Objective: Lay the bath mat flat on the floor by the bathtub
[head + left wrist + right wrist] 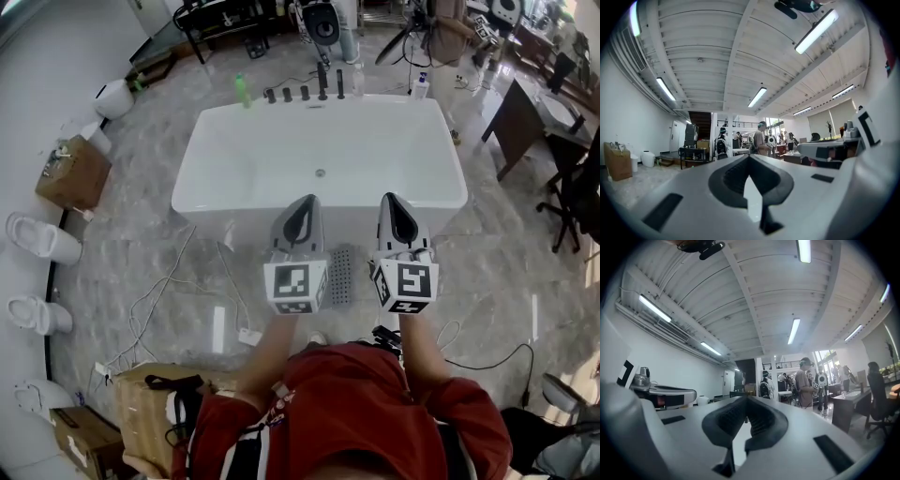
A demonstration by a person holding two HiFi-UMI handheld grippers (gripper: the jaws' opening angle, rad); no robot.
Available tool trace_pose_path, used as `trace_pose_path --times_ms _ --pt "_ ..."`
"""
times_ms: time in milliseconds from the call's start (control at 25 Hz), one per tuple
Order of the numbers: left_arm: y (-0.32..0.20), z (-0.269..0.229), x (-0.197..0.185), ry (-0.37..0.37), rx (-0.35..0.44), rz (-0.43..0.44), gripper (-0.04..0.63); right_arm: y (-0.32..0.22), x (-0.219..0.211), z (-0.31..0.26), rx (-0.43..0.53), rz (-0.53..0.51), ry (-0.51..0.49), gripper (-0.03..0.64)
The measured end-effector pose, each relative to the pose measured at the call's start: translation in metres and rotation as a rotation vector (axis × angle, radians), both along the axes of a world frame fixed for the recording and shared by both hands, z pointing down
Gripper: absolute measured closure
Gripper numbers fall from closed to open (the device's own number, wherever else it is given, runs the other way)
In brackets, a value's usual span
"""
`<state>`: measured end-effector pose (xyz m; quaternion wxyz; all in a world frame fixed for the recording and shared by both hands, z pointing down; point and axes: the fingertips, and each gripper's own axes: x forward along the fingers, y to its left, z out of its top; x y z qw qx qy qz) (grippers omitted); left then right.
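- Bathtub (281, 155): mid-floor, ahead of the person.
- Taps (322, 86): in a row at its far rim.
- Bottle (241, 90): left of the taps, at the same rim.
- Mat (342, 275): on the floor before the tub's near side, between left tool (305, 202) and right tool (393, 201).
- Cables (159, 300): on the floor, left of the mat.
- Paper bag (73, 172): left of the tub.
- Toilets (42, 239): along the left wall.
- Box (141, 403): near left.
- Bench (525, 112) and chair (577, 202): right of the tub.

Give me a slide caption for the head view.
Left hand-held gripper and right hand-held gripper, both shut and empty, face a white bathtub.
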<state>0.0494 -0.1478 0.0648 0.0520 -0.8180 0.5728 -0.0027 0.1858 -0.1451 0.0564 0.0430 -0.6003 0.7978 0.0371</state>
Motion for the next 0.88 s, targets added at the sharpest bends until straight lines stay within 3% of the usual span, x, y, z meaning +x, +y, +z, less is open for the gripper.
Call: trace_pose_path --times_ms 880 --pt "-0.0036 -0.0019 0.0019 0.008 0.013 -0.003 0.581 -0.0037 0.0012 -0.0008 0.010 0.022 0.023 0.606"
